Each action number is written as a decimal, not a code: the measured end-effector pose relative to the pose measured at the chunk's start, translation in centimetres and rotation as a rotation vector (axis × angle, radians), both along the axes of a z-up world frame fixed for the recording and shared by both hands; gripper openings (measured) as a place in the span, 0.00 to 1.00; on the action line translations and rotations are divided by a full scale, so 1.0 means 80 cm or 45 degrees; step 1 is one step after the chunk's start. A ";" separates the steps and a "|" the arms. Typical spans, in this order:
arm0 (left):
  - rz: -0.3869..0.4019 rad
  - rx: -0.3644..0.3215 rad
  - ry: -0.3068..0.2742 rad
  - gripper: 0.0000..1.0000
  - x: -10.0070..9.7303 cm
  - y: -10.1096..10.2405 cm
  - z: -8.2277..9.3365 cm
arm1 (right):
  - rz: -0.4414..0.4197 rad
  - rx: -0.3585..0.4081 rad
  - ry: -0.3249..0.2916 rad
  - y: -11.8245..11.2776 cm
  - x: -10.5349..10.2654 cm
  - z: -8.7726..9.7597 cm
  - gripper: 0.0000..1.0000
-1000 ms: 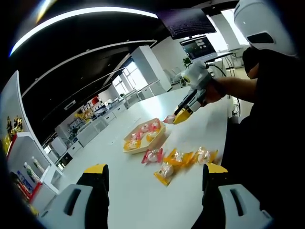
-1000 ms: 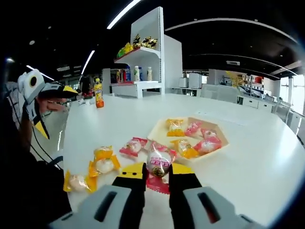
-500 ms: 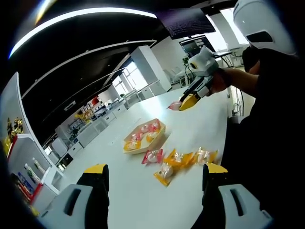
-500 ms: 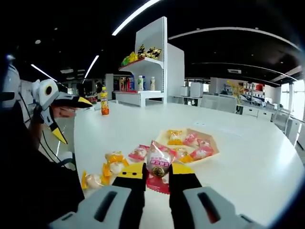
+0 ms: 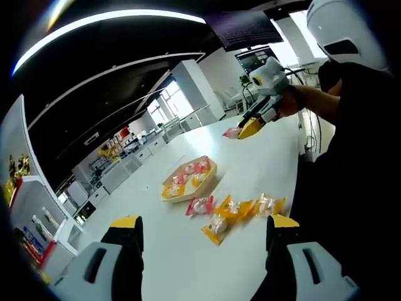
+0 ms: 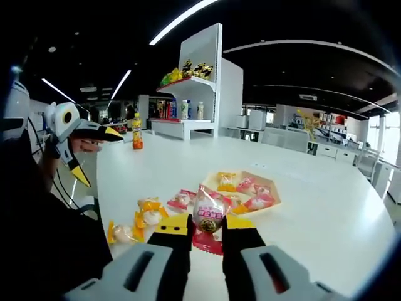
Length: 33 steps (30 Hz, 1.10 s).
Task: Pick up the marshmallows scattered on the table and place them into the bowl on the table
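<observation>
With several wrapped marshmallows already in the bowl [image 6: 245, 186], task judged partly done: right gripper [image 6: 207, 227] clamped on a pink-wrapped marshmallow [image 6: 208, 213], raised on the near side of the bowl; left gripper [image 5: 197, 227] held wide, nothing between the jaws. Still loose on the table [image 6: 313, 207], just beside the bowl: a pink packet [image 6: 180, 199] and several yellow packets [image 6: 148, 212]. Exact count inside the bowl hard to make out; print on wrappers unreadable.

Bright ceiling light strips [image 6: 182, 15] glare overhead, windows [image 5: 172, 103] blow out white, the tabletop [image 6: 326, 207] gleams evenly lit, and fisheye bending warps soft, blurry edges in both views.
</observation>
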<state>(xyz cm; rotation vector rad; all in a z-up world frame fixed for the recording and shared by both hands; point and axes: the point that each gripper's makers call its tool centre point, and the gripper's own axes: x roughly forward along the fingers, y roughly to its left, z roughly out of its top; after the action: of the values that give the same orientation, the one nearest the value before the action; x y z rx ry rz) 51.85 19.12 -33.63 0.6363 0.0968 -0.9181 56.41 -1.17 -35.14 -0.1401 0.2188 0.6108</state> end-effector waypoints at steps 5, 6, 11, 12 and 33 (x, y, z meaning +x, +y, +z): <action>0.003 -0.003 -0.001 0.79 0.000 0.001 0.001 | -0.009 0.000 -0.006 -0.003 0.001 0.002 0.16; 0.004 -0.003 -0.002 0.79 0.000 0.001 0.001 | -0.011 0.002 -0.008 -0.004 0.001 0.003 0.16; 0.005 -0.008 -0.004 0.79 0.000 0.002 0.002 | -0.014 -0.004 -0.023 -0.007 -0.002 0.012 0.16; 0.005 -0.008 -0.004 0.79 0.000 0.002 0.002 | -0.015 -0.003 -0.026 -0.007 -0.002 0.013 0.16; 0.000 -0.002 0.017 0.79 0.005 0.001 -0.004 | -0.063 -0.043 -0.031 0.007 0.121 0.018 0.16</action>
<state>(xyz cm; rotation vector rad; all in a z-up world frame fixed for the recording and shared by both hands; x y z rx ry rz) 52.23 19.16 -33.98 0.6284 0.1078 -0.9226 66.06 -0.58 -33.67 -0.1739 0.2086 0.5563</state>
